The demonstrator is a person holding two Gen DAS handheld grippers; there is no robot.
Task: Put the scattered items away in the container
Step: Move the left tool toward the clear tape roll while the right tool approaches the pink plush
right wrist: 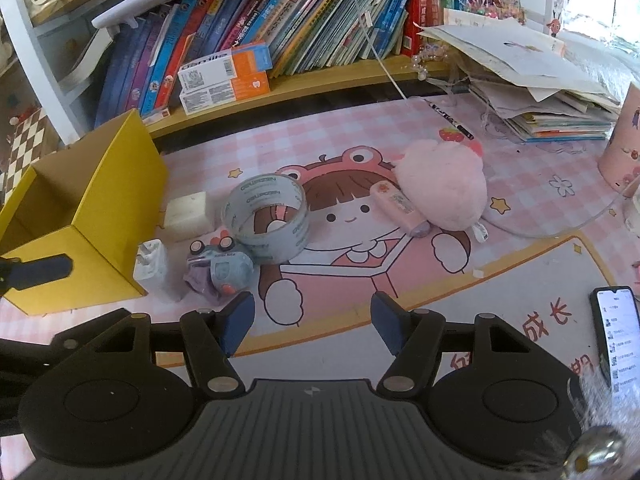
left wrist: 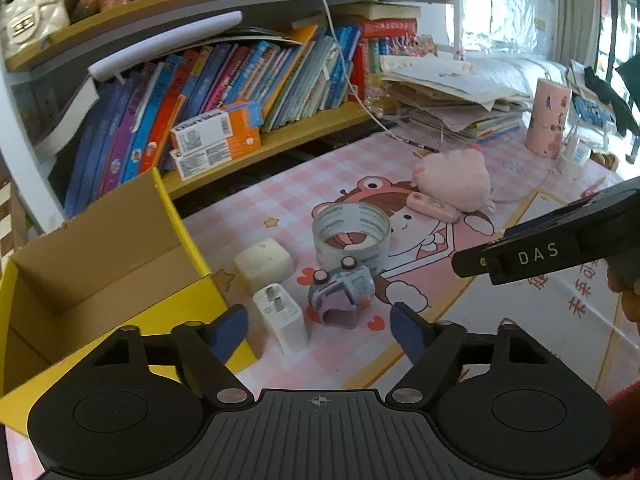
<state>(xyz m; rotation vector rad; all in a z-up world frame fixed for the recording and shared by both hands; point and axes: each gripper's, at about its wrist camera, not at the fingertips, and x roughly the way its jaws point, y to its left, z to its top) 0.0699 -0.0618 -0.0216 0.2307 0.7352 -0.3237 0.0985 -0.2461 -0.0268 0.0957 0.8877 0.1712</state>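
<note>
An open yellow cardboard box [left wrist: 100,264] [right wrist: 120,216] stands at the left of the pink desk mat. Beside it lie a white charger [left wrist: 282,318] [right wrist: 152,266], a cream block [left wrist: 264,264] [right wrist: 187,212], a blue-purple toy car [left wrist: 340,294] [right wrist: 218,270], a clear tape roll [left wrist: 352,238] [right wrist: 266,214], a pink stapler-like case [left wrist: 430,206] [right wrist: 396,202] and a pink plush [left wrist: 456,174] [right wrist: 442,182]. My left gripper [left wrist: 318,330] is open, just short of the charger and the car. My right gripper [right wrist: 312,322] is open and empty over the mat.
A bookshelf [left wrist: 224,80] full of books runs along the back. A paper stack [left wrist: 452,100] and a pink cup [left wrist: 546,118] stand at the back right. A phone [right wrist: 618,332] lies at the right edge. The right gripper's body [left wrist: 560,240] shows in the left wrist view.
</note>
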